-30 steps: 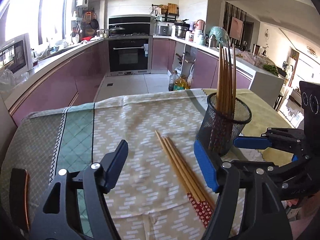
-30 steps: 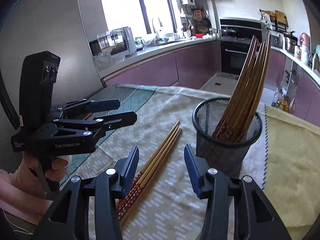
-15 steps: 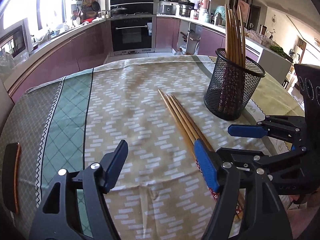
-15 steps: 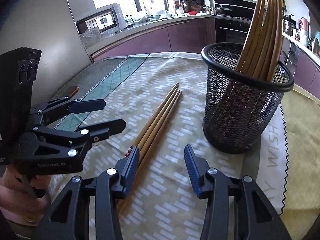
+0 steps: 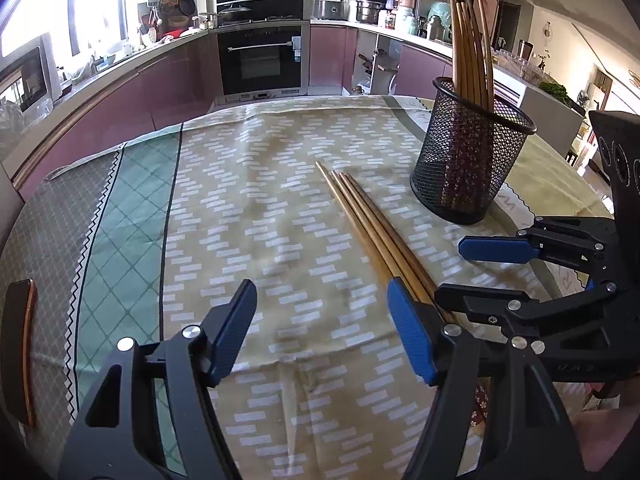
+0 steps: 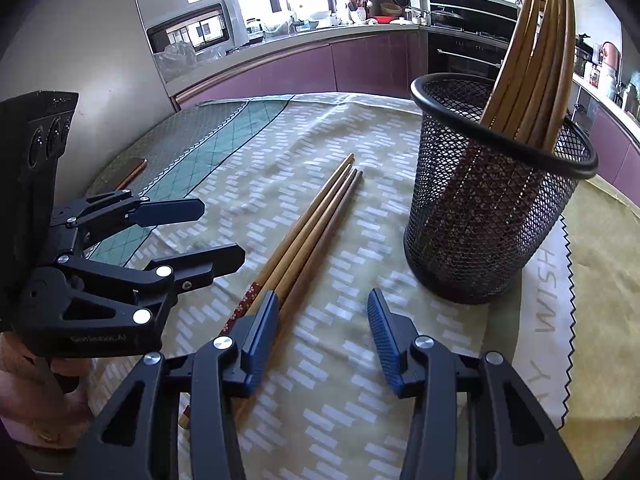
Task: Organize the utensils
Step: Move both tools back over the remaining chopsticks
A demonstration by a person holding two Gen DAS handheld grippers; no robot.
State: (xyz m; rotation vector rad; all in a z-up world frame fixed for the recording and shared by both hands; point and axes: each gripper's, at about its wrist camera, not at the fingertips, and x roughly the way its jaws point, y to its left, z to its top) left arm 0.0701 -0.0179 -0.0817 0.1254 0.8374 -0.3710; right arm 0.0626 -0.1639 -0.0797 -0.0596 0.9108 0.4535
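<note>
1. Chopsticks in the black mesh holder [image 6: 496, 208] already, a good handful standing upright at the far right of the surface [image 5: 260, 200] — that part looks done.
2. Left to do, by my reckoning: the loose chopsticks [image 6: 316, 224] lying flat on the patterned cloth, just left of the holder, tips pointing away.
3. Right gripper [image 6: 322, 332] hangs partly open and empty; its left finger sits right against the thick ends of the loose chopsticks, which are not between the pads.
4. Left gripper [image 5: 320, 328] spread wide, nothing in it, over bare cloth just left of the bundle.
5. Neither is pinching a stick yet.
</note>
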